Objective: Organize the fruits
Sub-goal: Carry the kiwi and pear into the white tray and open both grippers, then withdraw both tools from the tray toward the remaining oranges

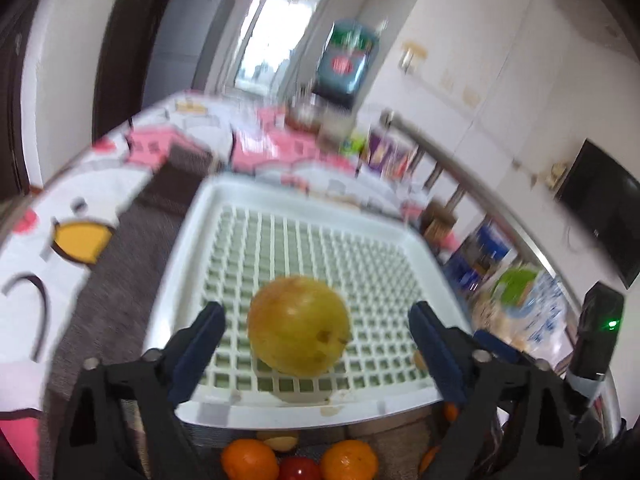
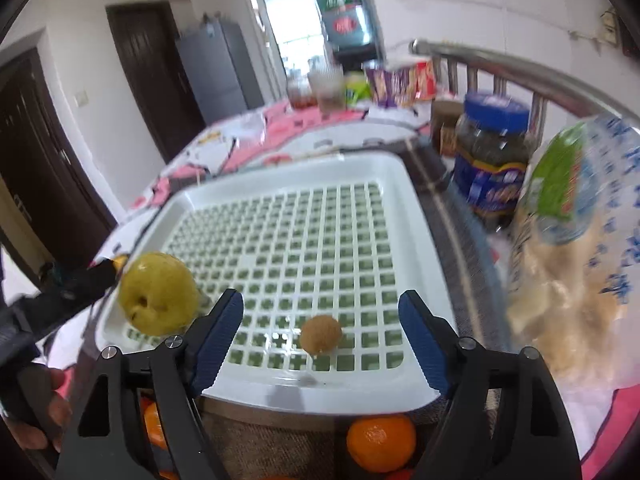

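Orange fruits at the near edge, a yellow pear and a small brown fruit in the white tray.
Oranges [image 1: 248,460] lie nearest on the worktop [image 1: 112,280]; beyond them the left claw [image 1: 316,344] stands wide apart around the pear [image 1: 298,324] without touching it, the right claw [image 2: 320,336] likewise spread either side of the small brown fruit [image 2: 321,334], both fruits resting on the tray [image 2: 280,394] grid; farther off stands a blue-lidded jar [image 2: 494,160].

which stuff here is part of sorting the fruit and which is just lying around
Part of the job:
- yellow pear
- small brown fruit
- white slotted tray
- oranges

Just lying about:
- blue-lidded jar
- plastic snack bag
- snack packets
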The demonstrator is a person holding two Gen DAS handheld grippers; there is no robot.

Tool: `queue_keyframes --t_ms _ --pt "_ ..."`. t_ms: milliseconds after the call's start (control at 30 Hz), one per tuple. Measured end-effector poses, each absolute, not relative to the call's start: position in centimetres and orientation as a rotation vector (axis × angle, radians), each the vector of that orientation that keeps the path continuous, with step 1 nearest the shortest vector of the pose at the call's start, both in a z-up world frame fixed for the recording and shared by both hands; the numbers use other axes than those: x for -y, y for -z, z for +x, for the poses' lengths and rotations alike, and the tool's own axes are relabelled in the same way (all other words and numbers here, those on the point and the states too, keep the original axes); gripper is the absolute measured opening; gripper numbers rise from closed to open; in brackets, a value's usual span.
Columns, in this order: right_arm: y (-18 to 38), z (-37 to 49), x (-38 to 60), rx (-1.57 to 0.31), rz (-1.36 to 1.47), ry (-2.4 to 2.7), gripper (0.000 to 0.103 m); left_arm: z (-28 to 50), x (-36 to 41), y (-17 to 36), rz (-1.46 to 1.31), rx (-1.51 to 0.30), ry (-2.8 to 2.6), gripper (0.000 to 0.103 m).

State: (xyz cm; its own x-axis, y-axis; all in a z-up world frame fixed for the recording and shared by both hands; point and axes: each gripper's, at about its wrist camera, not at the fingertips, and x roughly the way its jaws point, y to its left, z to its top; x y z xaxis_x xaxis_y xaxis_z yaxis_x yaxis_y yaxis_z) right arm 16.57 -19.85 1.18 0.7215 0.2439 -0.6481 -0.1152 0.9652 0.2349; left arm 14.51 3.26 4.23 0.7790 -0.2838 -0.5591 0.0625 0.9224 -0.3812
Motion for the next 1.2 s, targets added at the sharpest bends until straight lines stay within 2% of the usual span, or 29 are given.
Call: queue_keyframes --t_ms 267,467,833,1200 --pt "-4.8 13.7 19.8 -0.622 0.161 -0.206 0.085 10.0 -2.8 -8.8 -0.302 -0.520 0.211 0.101" --pt "-6.8 11.6 19.5 -0.556 0.153 -0.221 0.096 7.6 -2.4 -9.0 -0.239 -0.488 0.242 0.103" --pt "-6.0 7.8 20.8 -0.534 0.149 -0.250 0.099 7.0 -1.5 -5.9 -0.192 -0.606 0.289 0.103" --pt "-3.7 6.8 21.3 -0.616 0.137 -0.292 0.099 6.3 -0.2 -3.2 -0.161 -0.728 0.354 0.103"
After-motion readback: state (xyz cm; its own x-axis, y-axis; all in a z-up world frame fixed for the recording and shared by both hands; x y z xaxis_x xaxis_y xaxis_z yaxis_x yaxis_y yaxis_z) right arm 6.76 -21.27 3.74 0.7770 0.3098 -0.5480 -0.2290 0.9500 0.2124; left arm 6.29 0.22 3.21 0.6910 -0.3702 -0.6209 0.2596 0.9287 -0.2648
